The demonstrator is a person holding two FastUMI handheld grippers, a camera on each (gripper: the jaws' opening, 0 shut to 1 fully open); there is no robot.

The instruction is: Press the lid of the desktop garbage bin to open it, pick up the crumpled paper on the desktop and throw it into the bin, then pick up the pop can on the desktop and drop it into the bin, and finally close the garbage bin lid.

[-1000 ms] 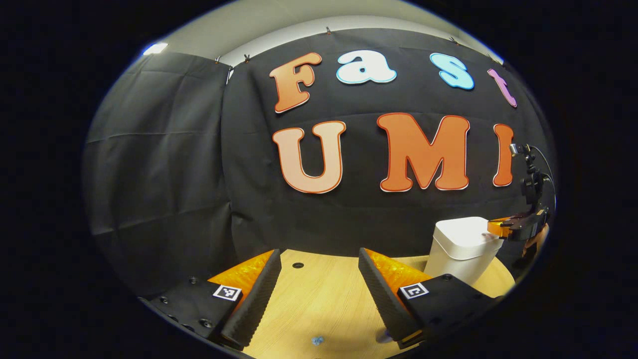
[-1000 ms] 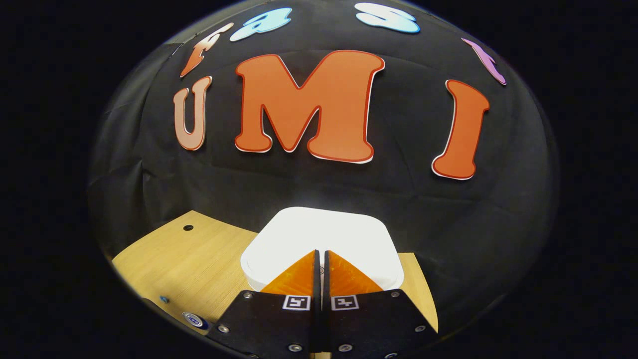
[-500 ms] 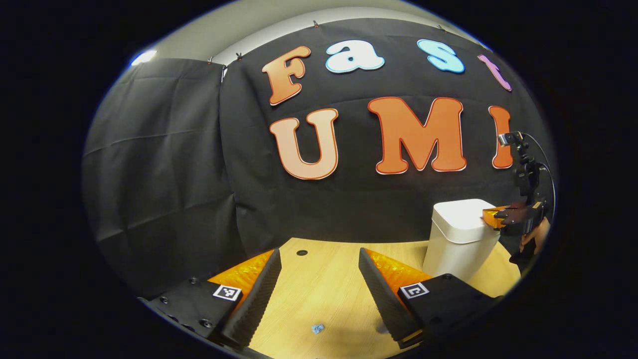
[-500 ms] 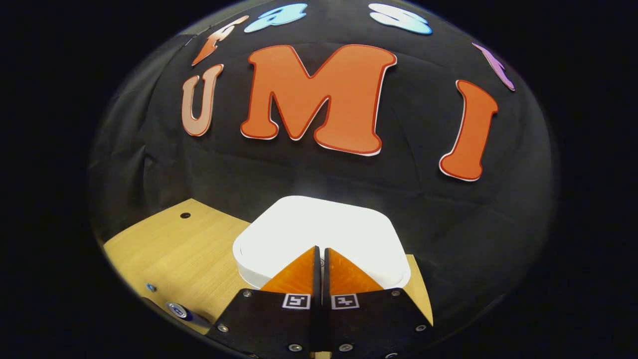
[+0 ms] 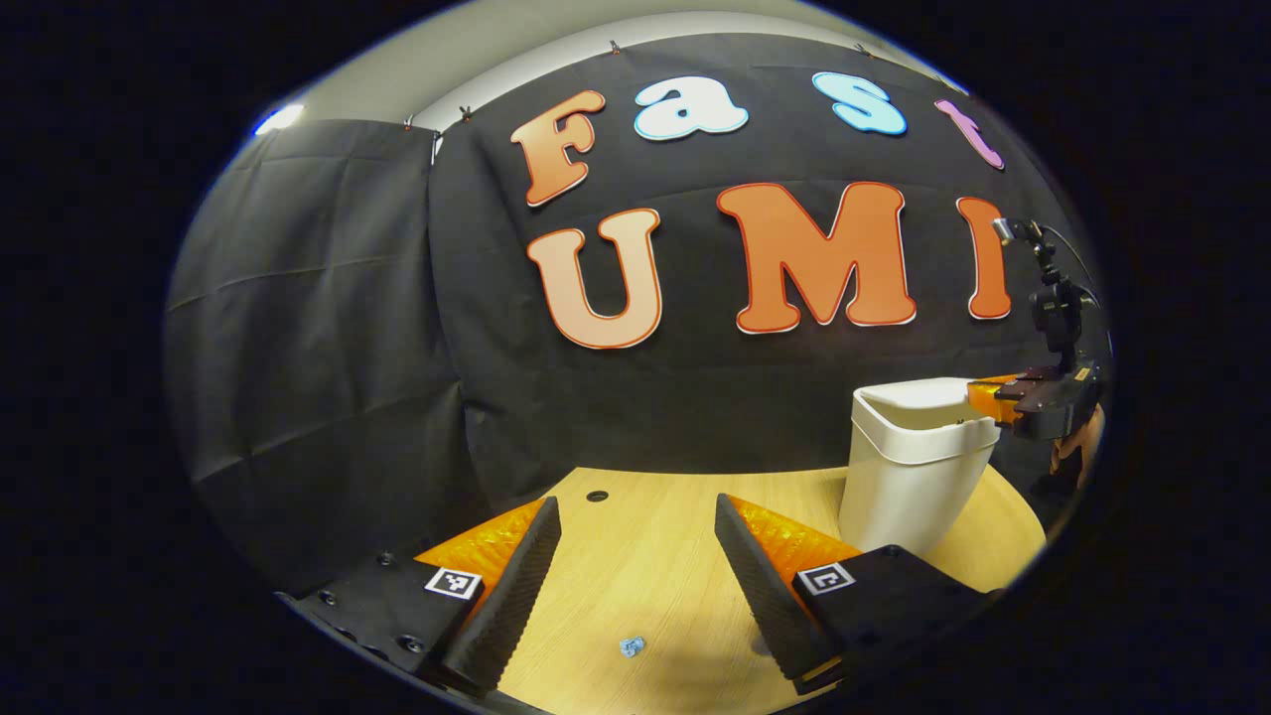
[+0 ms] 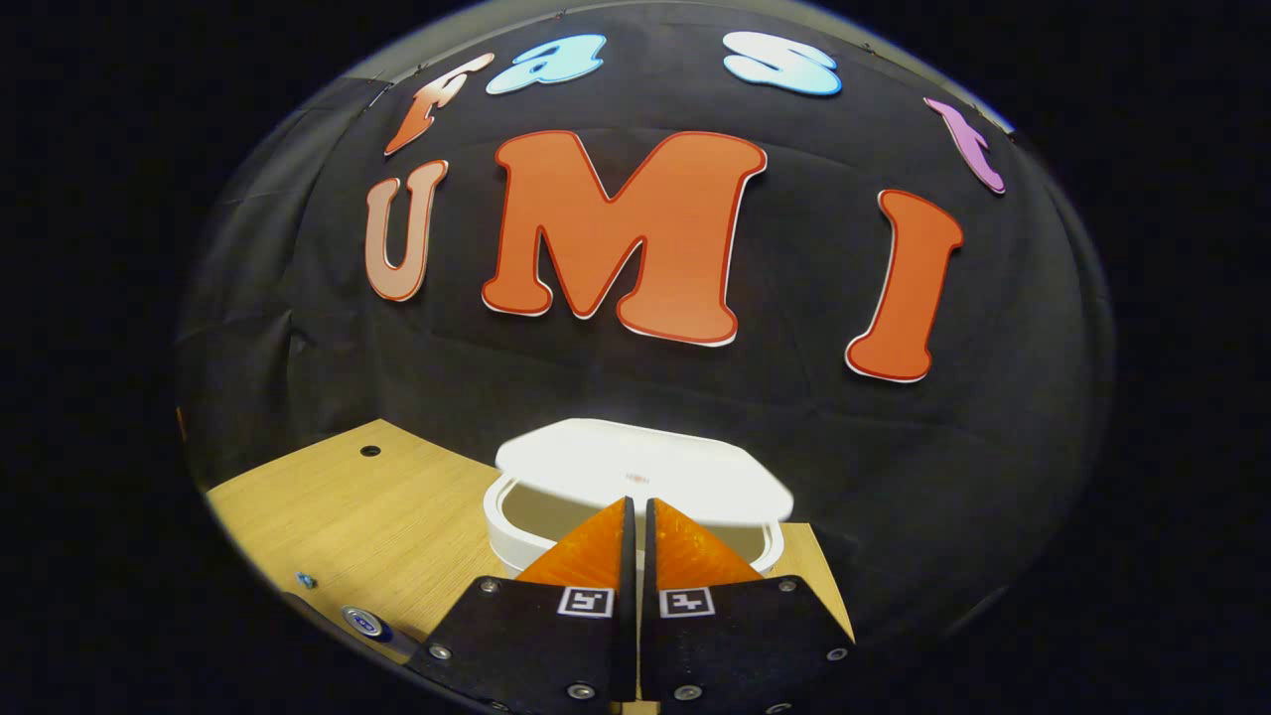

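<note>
Closed right tool (image 6: 636, 516) over bin lid (image 6: 635, 472)

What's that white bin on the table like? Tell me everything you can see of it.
The bin is a small white container, seemingly smooth plastic, with rounded corners, standing upright on the wooden table near the black cloth wall. Its lid has popped partly open, lifted off the rim, showing a pale inside. The right tongs, closed together, hover just above its near edge; contact can't be judged.

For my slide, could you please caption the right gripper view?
Shut right tongs hover at the white bin as its lid lifts open.
</note>
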